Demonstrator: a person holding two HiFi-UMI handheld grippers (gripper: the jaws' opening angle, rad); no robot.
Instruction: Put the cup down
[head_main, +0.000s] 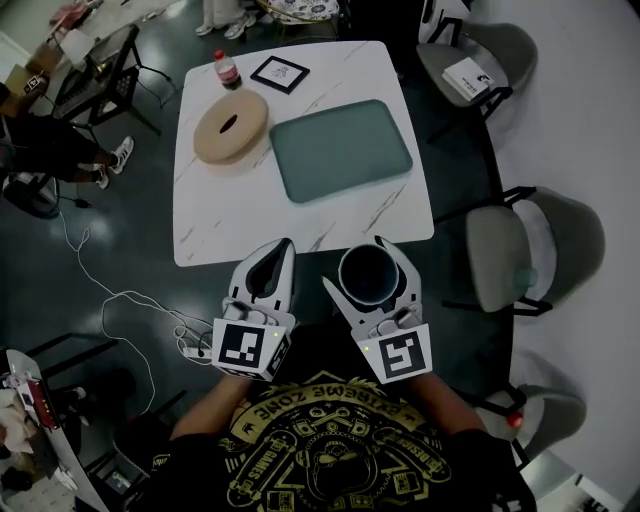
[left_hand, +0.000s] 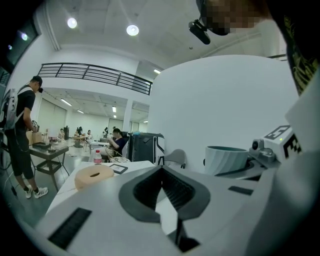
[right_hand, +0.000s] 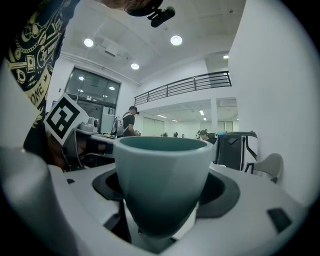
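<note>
Right hand-held gripper (head_main: 354, 262) wide on cup (head_main: 367, 275)

I see the cup (head_main: 367, 272) as pale grey-green outside and teal within. The desk (head_main: 220, 210) is white marble with thin grey veins. The tray (head_main: 340, 150) is sage green, the ring (head_main: 231, 127) tan, the frame (head_main: 280, 73) black. The left hand-held gripper (head_main: 286, 243) and right hand-held gripper (head_main: 360, 262) are white, with black-and-white square markers.
</note>
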